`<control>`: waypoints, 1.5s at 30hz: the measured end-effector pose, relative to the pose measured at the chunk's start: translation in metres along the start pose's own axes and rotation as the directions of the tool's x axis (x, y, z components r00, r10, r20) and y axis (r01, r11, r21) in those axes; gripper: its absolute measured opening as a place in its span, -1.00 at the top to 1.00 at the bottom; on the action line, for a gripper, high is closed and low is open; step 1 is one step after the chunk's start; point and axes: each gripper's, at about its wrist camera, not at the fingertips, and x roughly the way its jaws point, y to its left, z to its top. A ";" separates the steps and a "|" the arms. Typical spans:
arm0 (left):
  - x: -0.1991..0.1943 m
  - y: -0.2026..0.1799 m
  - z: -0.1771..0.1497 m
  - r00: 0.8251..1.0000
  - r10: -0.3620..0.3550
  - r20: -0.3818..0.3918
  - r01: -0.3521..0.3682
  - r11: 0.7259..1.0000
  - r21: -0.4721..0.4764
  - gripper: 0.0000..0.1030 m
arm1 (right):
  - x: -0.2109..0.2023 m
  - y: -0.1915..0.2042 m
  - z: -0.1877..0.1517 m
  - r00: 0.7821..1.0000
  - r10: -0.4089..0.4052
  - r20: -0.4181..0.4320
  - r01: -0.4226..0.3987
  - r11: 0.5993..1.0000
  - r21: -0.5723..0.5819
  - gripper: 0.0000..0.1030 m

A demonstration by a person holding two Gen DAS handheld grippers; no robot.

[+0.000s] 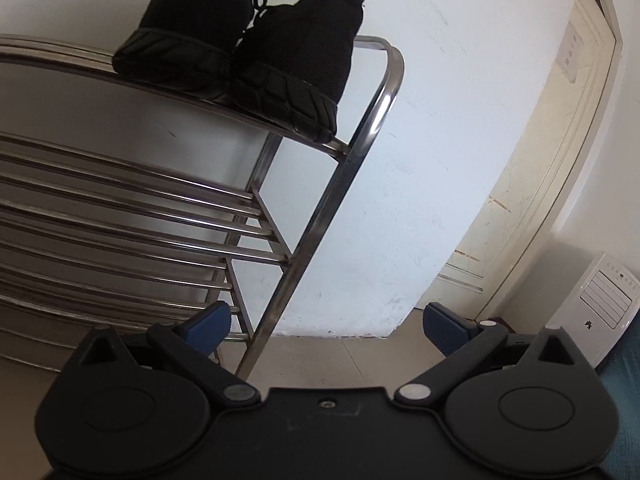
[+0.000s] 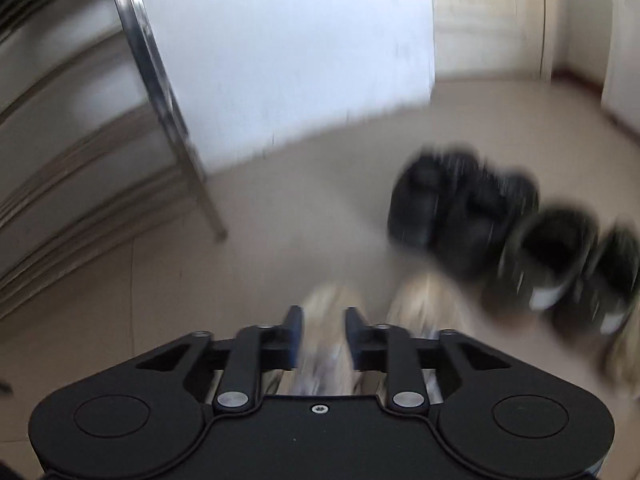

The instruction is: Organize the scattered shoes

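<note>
Left wrist view: left gripper spread wide, nothing between the blue pads. It points at the right end of a steel shoe rack. One pair of black knit sneakers sits on the top tier, side by side, toes overhanging the front rail. Lower tiers that show are bare bars. White wall behind, cream door to the right, a white appliance on the floor by it.

Right wrist view: heavy motion blur. Right gripper angled down at the floor, jaws narrow but parted. A pale beige shoe lies in line with the gap; blur hides whether the pads touch it, so I can't call it gripped. Its mate is just beside it on the right. Further right: a black pair, then a dark pair with white marks, all on the tile floor, near the rack leg.

Judgement: one pair shelved, three to go; step in hand looks like the pick on the beige shoe. Next move needs a firm pinch on its collar, then a lift to a free tier.
</note>
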 end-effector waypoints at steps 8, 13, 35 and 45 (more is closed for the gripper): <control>0.009 -0.010 -0.006 0.999 -0.038 -0.036 0.039 0.999 0.029 -0.99 | 0.027 -0.014 -0.060 0.988 -0.116 -0.100 0.123 0.990 0.063 -0.06; 0.014 -0.013 -0.010 0.998 -0.043 -0.049 0.045 0.998 0.045 -0.99 | 0.048 -0.041 -0.078 0.981 -0.126 -0.148 0.149 0.977 0.151 -0.06; 0.031 -0.014 -0.015 0.996 -0.039 -0.079 0.044 0.997 0.061 -0.99 | 0.055 -0.033 -0.105 0.992 -0.118 -0.038 0.114 0.989 -0.099 -0.32; 0.035 -0.017 -0.016 0.997 -0.024 -0.077 0.032 0.994 0.102 -0.99 | 0.076 -0.027 -0.082 0.993 -0.109 0.041 0.111 0.993 -0.045 -0.32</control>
